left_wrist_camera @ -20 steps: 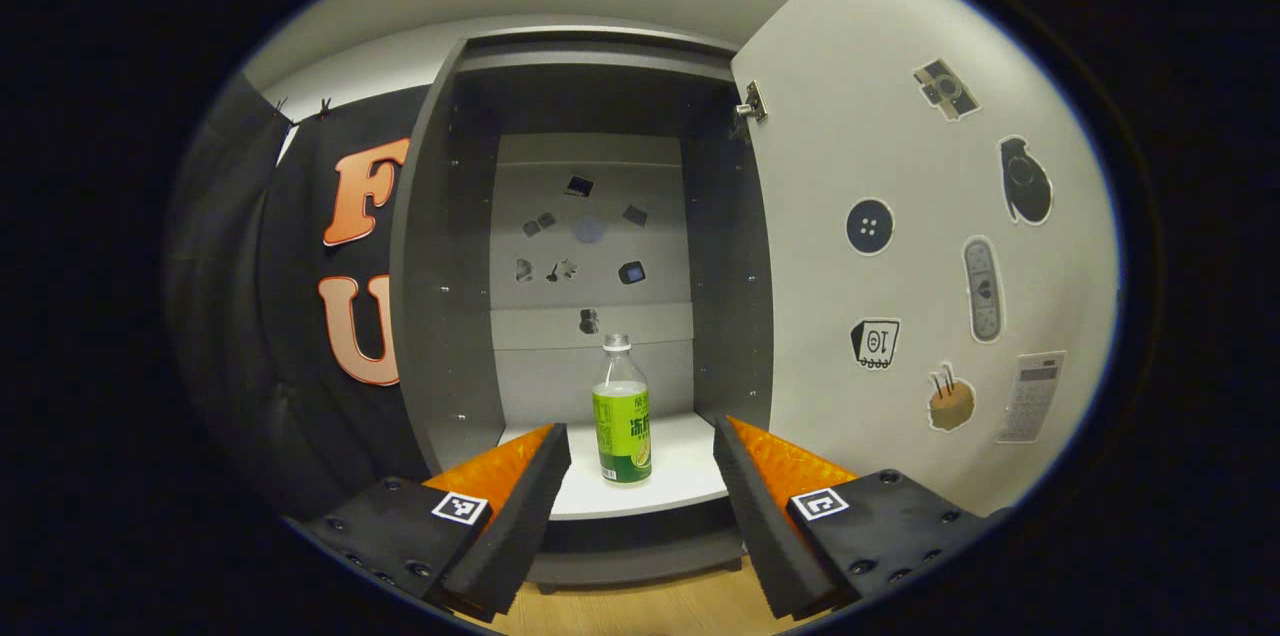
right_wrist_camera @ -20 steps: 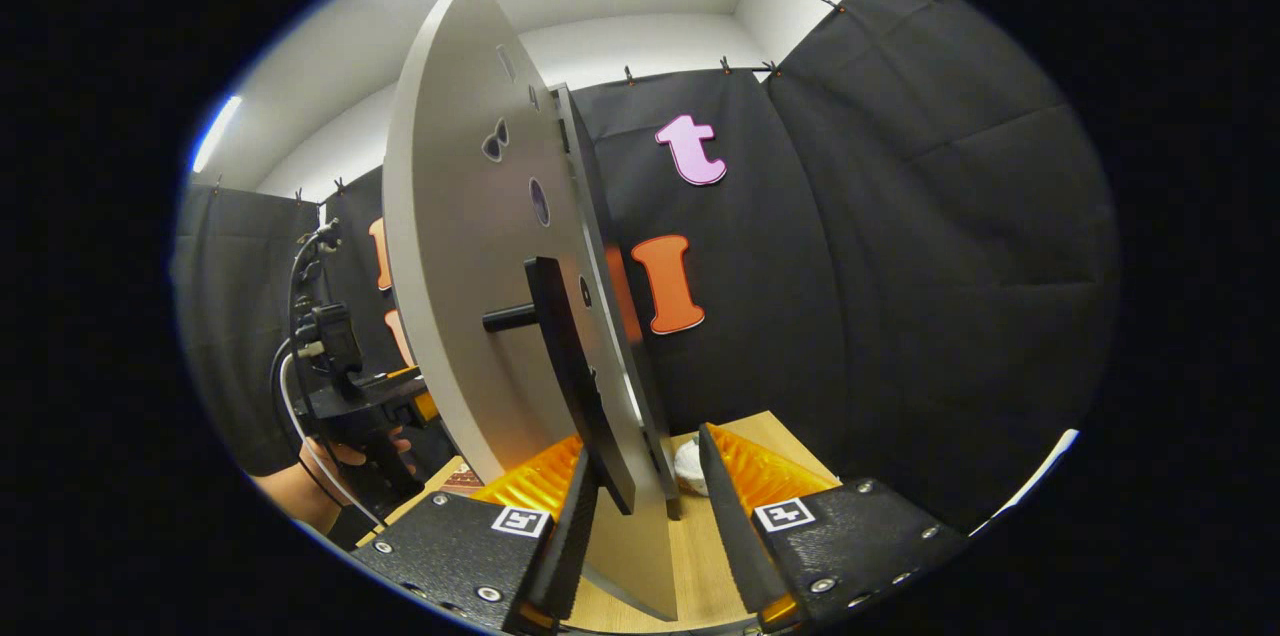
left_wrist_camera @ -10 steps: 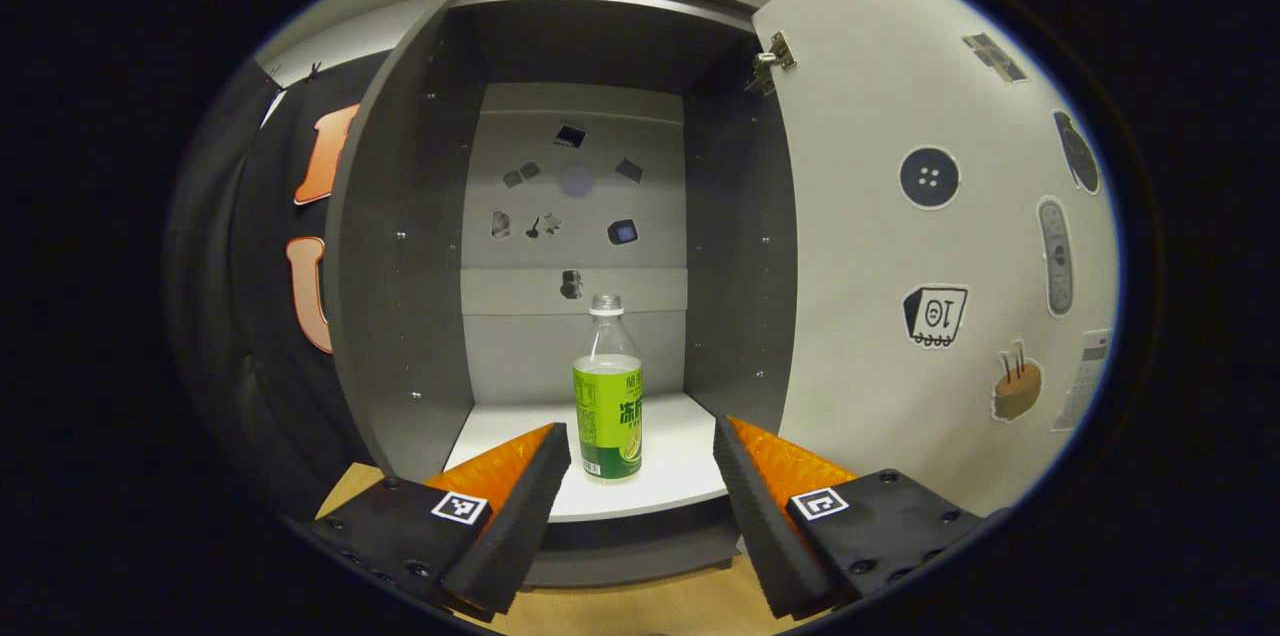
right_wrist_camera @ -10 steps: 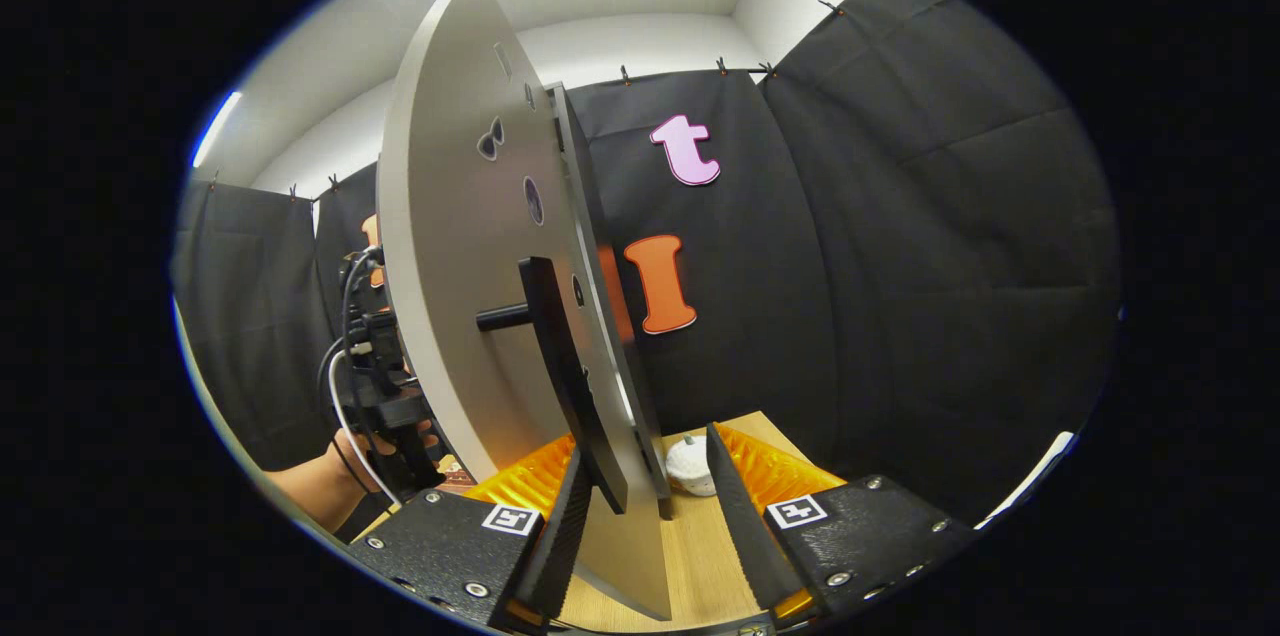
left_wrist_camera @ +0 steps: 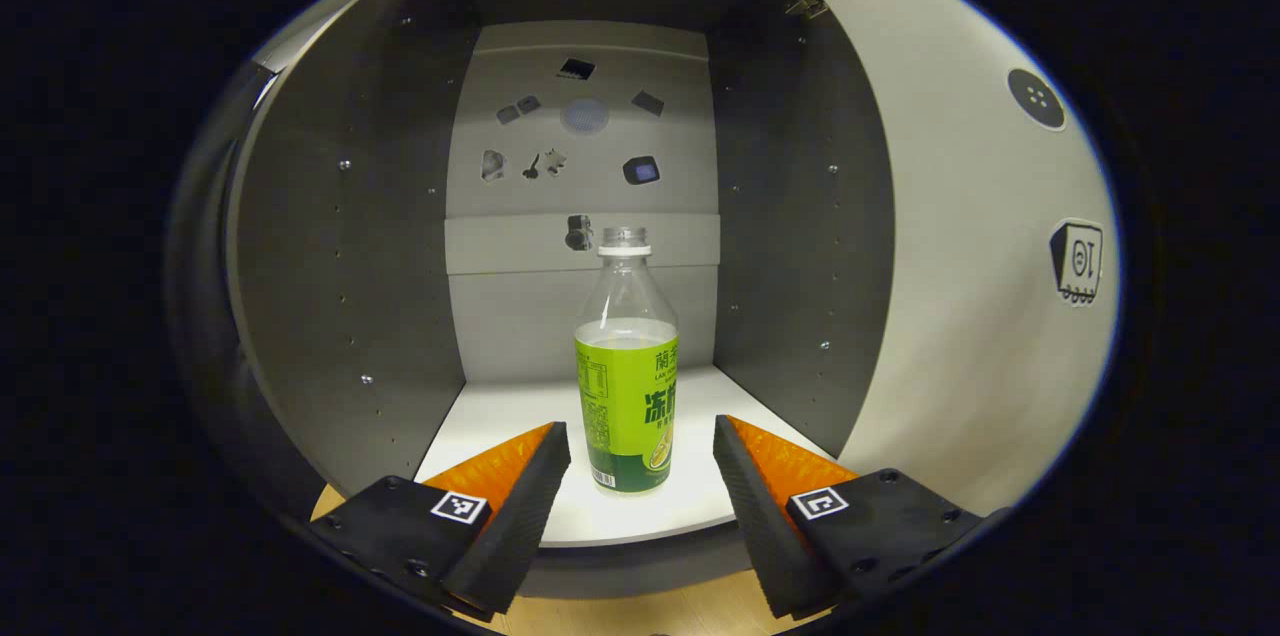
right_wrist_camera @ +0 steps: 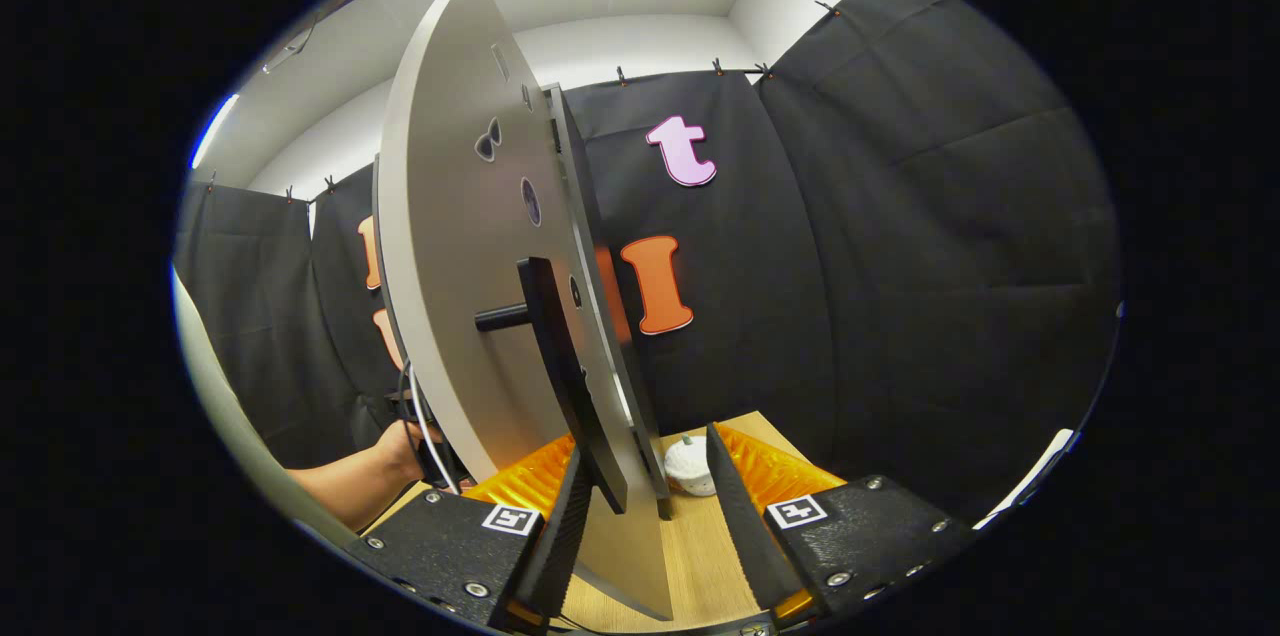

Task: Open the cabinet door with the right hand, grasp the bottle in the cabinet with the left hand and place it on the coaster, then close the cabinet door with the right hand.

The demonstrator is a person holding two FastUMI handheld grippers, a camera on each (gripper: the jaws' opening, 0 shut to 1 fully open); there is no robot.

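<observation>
One step of three looks done: the door stands wide open, and we see its sticker-covered inner face swung off to the right of the cabinet. We have the left gripper with its fingers apart at the shelf's front edge — the bottle stands upright between and just beyond the tips, not yet touched. Our right gripper is also spread, straddling the door's lower edge by the handle without clearly pressing on it. What we take for the coaster, a pale round thing, lies on the table beyond the door. Grasping, placing and closing are all left to do.

The bottle's green label carries large characters and fine print — too small and curved for us to read. The stickers on the door show pictures, not legible words.
</observation>
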